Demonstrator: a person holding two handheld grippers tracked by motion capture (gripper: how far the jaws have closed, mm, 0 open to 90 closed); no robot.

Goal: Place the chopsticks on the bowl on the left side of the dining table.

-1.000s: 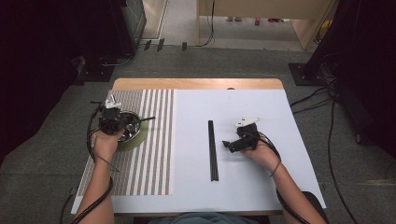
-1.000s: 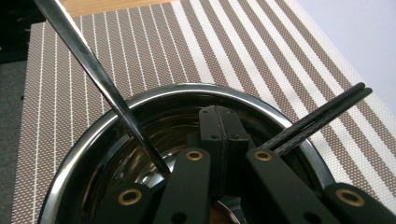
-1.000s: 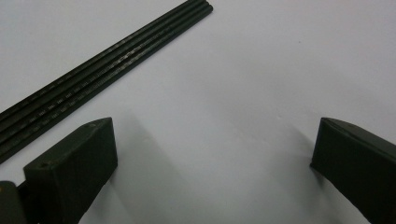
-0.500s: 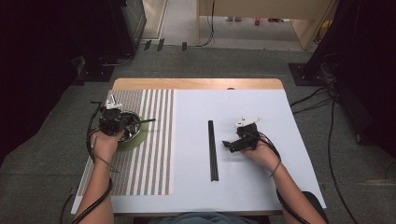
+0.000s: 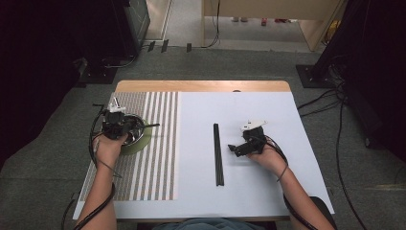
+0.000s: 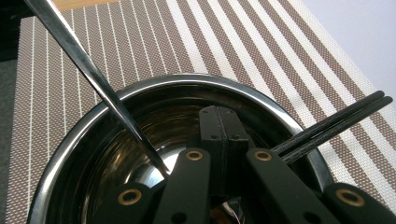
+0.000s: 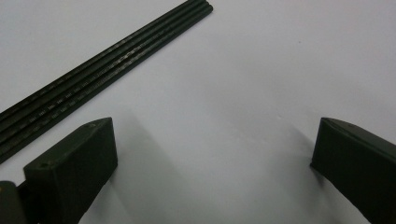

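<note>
— What's my right gripper (image 7: 212, 163) giving me?
— I've got both jaws spread wide over the white tabletop (image 7: 261, 70), nothing between them.
— And those black chopsticks (image 7: 100, 70)?
— Lying together, diagonal, just beyond my left-hand jaw.

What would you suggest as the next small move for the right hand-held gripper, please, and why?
Probably ease the right hand-held gripper sideways toward the black chopsticks until they lie between its jaws. The jaws stand wide open over bare white table, and the chopsticks lie flat just beside them, untouched. The left hand-held gripper, shut, sits over the metal bowl on the striped mat.
</note>
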